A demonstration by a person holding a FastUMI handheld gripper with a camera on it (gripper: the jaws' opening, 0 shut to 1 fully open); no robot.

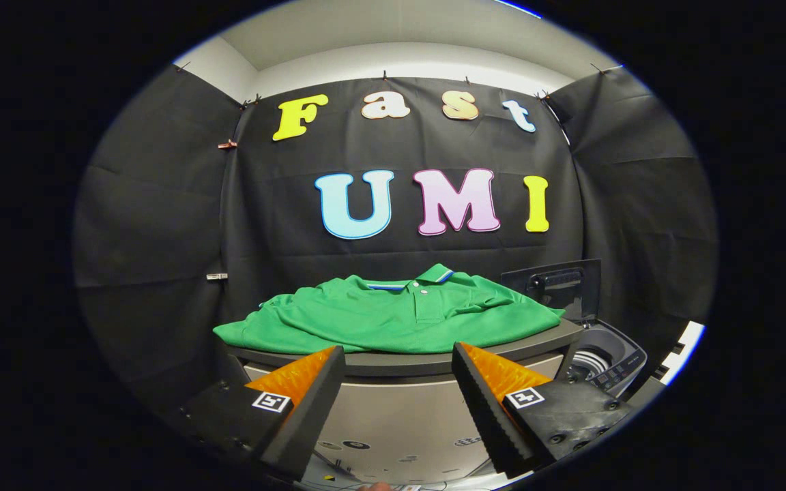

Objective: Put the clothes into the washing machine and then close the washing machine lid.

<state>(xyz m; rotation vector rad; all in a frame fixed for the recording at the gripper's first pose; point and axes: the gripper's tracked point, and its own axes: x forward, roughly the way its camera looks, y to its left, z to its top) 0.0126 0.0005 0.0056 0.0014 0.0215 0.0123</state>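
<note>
A green polo shirt [393, 317] lies folded flat on a grey table [400, 363], its collar toward the black wall. My gripper [398, 354] is open, its orange and black fingers [304, 389] spread wide just short of the table's front edge, with nothing between them. The shirt sits beyond the fingertips and a little higher. To the right of the table, lower down, stands a small grey washing machine [608, 365] with its dark lid [560, 286] raised upright and the drum opening showing beneath it.
The table's pale front panel [400, 423] faces me between the fingers. Small items and cables lie on the floor [366, 447] below. A white strip [683, 351] runs past the washing machine on the right.
</note>
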